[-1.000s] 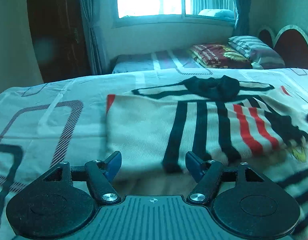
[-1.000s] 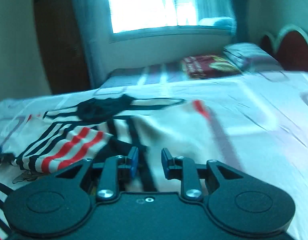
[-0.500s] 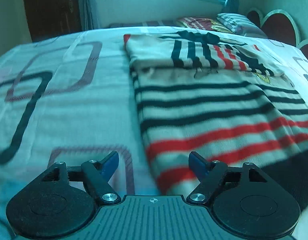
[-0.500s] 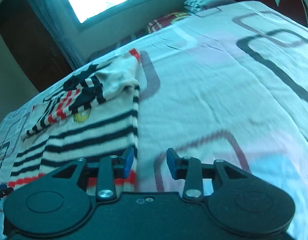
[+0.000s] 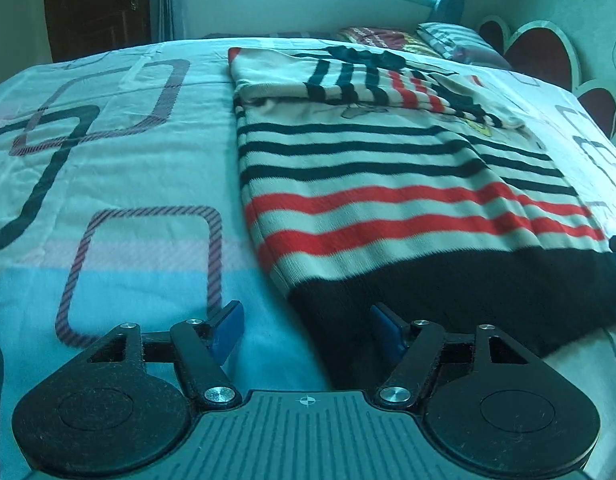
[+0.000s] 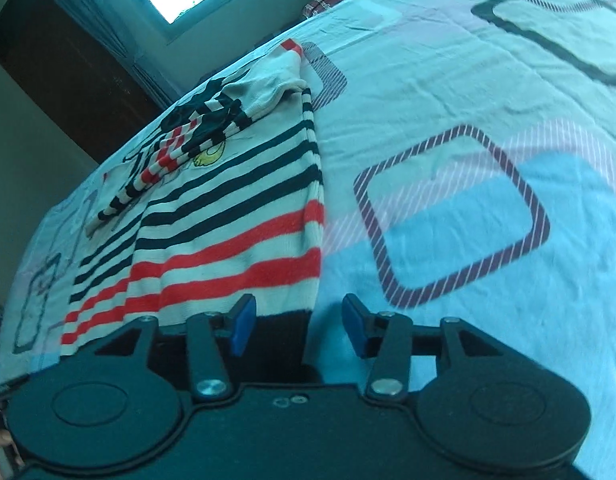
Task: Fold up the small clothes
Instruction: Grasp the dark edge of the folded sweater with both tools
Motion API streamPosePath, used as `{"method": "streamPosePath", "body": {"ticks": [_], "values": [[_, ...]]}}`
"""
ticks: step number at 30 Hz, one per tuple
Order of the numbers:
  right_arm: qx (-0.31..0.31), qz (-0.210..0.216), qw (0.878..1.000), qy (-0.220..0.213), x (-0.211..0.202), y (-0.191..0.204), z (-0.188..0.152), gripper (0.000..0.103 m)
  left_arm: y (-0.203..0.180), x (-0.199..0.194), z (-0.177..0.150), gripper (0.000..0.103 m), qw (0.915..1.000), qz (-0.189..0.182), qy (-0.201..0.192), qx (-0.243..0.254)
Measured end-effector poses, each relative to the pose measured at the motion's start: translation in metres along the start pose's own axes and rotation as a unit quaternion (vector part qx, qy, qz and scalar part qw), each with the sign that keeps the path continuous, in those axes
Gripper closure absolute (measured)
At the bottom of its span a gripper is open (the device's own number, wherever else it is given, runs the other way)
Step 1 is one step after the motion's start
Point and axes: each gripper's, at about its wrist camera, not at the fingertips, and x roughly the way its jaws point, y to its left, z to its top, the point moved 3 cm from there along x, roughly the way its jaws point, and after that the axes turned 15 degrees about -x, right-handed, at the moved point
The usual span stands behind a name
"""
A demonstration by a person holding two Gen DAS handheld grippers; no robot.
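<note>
While a second ago both your grippers sat up by the folded top, they've come down to the black hem of the sweater (image 5: 388,168) flat on the bedsheet (image 5: 107,168). Left gripper (image 5: 305,330): jaws closing, hem's left corner between them, pads off it. Right gripper (image 6: 295,330): jaws opening, straddling the hem's right edge, nothing gripped. Near hem edge hidden behind both grippers.

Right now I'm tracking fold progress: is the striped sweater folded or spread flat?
Partly folded: the striped sweater's top is turned down over its body, while the lower body to the black hem lies spread on the bedsheet.
</note>
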Motion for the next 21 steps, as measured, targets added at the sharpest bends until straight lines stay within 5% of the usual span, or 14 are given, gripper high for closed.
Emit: {"method": "streamPosePath", "body": {"ticks": [6,11,18,21], "values": [[0.04,0.045,0.998,0.009,-0.009,-0.001,-0.019,0.056,0.015,-0.014,-0.013,0.037,0.9938,-0.079,0.024,-0.075],[0.05,0.096,0.994,0.012,-0.012,0.001,-0.031,0.056,0.041,-0.014,-0.026,0.051,0.9561,-0.196,0.058,-0.209],[0.078,0.144,0.986,0.003,-0.007,0.0,-0.03,0.058,0.056,0.002,-0.026,0.05,0.9346,-0.222,0.049,-0.273],[0.078,0.151,0.985,0.003,-0.004,-0.002,-0.028,0.058,0.069,0.012,-0.021,0.05,0.9177,-0.245,0.055,-0.307]]}}
